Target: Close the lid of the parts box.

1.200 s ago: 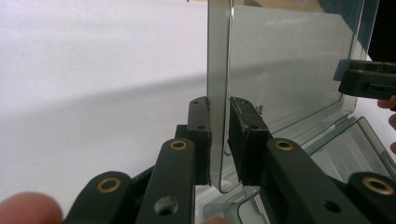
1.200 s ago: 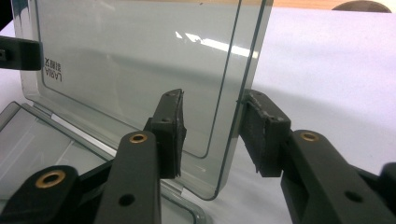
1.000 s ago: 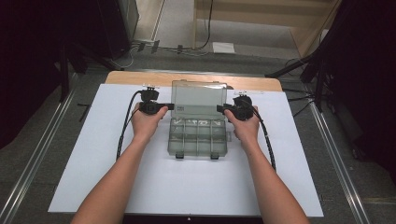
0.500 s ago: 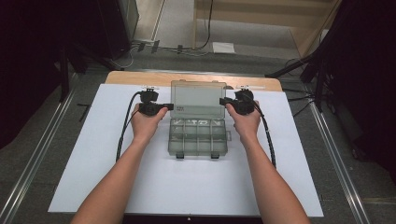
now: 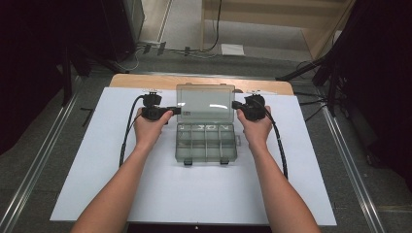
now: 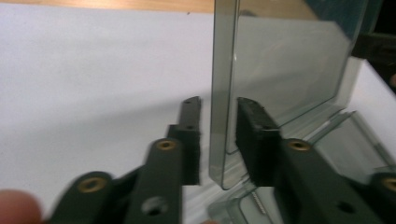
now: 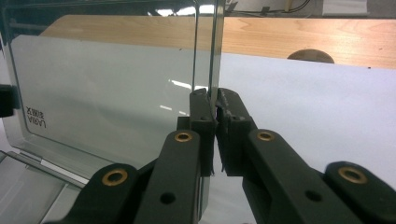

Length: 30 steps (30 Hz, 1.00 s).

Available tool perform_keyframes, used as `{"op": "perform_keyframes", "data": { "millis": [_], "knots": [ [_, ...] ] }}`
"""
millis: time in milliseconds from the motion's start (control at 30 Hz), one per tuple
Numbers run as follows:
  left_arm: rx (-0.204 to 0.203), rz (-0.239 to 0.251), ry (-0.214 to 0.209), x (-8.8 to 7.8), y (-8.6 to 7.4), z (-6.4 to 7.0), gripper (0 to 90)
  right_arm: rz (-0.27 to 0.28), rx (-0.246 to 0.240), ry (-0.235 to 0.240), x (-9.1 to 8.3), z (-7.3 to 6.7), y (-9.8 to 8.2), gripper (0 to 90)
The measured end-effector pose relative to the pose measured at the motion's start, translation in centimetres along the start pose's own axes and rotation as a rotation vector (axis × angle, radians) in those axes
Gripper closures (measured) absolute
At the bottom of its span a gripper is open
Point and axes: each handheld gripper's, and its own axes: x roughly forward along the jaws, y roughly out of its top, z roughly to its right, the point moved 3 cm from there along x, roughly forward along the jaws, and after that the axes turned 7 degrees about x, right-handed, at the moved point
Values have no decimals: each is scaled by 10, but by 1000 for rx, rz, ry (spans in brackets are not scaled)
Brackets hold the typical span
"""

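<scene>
Both grippers have risen a little toward the far edge of the table over the last second, and the lid they attend now stands nearly upright where earlier it leaned further back.

Clear plastic organiser box (image 5: pixel 206 141): sits at the middle of the white sheet (image 5: pixel 97 184), its divided base flat and its two front latches undone, facing the person. No contents can be made out in the compartments.

Lid (image 5: pixel 205 103): hinged at the far side of the base, raised to about vertical.

Right gripper (image 5: pixel 236 105): jaws pressed together on the lid's right edge; the right gripper view shows the thin wall (image 7: pixel 215 56) pinched between the pads with no gap.

Left gripper (image 5: pixel 176 110): jaws straddle the lid's left edge (image 6: pixel 223 93), but a clear gap remains on either side of the plastic, so it is parted and holds nothing.

Assessment: whether the lid is on its way open or shut cannot be settled from its position alone. In my judgement the motion is about halfway. What remains is to carry the lid to the end of its swing; if closing, the two latches must then be snapped.

Wooden tabletop (image 5: pixel 145 80) beyond the sheet: bare.
</scene>
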Motion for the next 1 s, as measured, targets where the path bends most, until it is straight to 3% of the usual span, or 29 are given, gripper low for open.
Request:
{"op": "perform_keyframes", "data": {
  "millis": [133, 200, 300, 400, 467, 567, 667, 1000],
  "knots": [
    [-7, 43, -11, -12, 1, -7, 674, 4, -5, 0, -1, -1, 0, 875],
    [-13, 70, 23, -16, 2, -11, 768, 7, -7, 0, -1, -1, -1, 875],
    [-30, 43, 65, -12, 3, -16, 900, 8, -15, -2, -3, -2, -1, 874],
    [-26, -10, 77, 0, 5, -15, 900, 12, -17, 2, -3, -2, -1, 874],
    [-36, -26, 67, 8, 7, -16, 900, 14, -18, 3, -3, -2, -1, 873],
    [-86, -12, 51, 14, 13, -18, 900, 14, -15, 6, -4, -2, -2, 872],
    [-95, -11, 39, 19, 17, -18, 900, 23, -17, 15, -5, -1, -2, 870],
    [-81, 6, -19, 21, 20, -15, 900, 34, -10, 46, -10, 1, -4, 864]
  ]
}}
